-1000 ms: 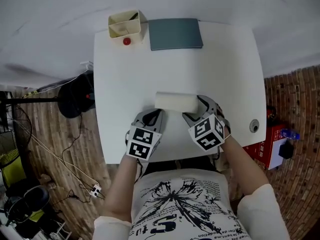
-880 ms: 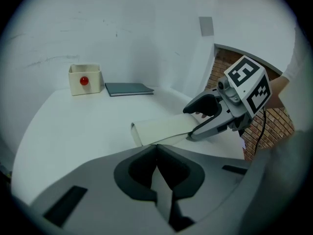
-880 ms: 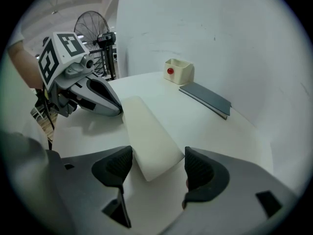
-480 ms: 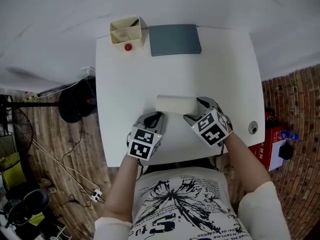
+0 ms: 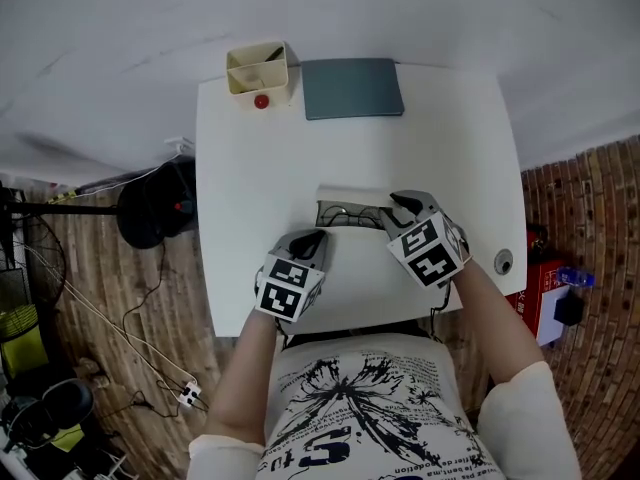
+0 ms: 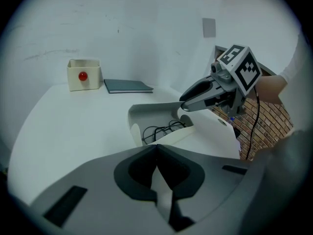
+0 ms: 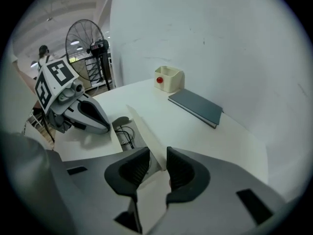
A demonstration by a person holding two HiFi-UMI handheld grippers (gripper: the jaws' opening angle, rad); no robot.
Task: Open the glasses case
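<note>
The white glasses case (image 5: 332, 200) lies open near the front of the white table (image 5: 260, 168), dark glasses (image 5: 347, 214) inside. In the left gripper view my left gripper (image 6: 157, 153) is shut on the case's near front edge (image 6: 195, 133), and the raised lid (image 6: 154, 109) stands beyond. My right gripper (image 7: 157, 163) straddles the lid's thin end (image 7: 142, 124). Its jaws are closing with the lid between them, and a gap still shows beside one pad. The head view has the left gripper (image 5: 315, 236) at the case's front and the right gripper (image 5: 392, 208) at its right end.
A cream box (image 5: 257, 68) with a red ball and a grey-blue notebook (image 5: 352, 88) sit at the table's far edge. A round grommet (image 5: 503, 261) is near the right front corner. A fan base (image 5: 150, 203) stands on the floor left, a red box (image 5: 540, 303) right.
The case was shut earlier; now its lid stands raised and the glasses show. My right gripper has shifted slightly away from me along the case's right end. The left gripper has stayed put.
</note>
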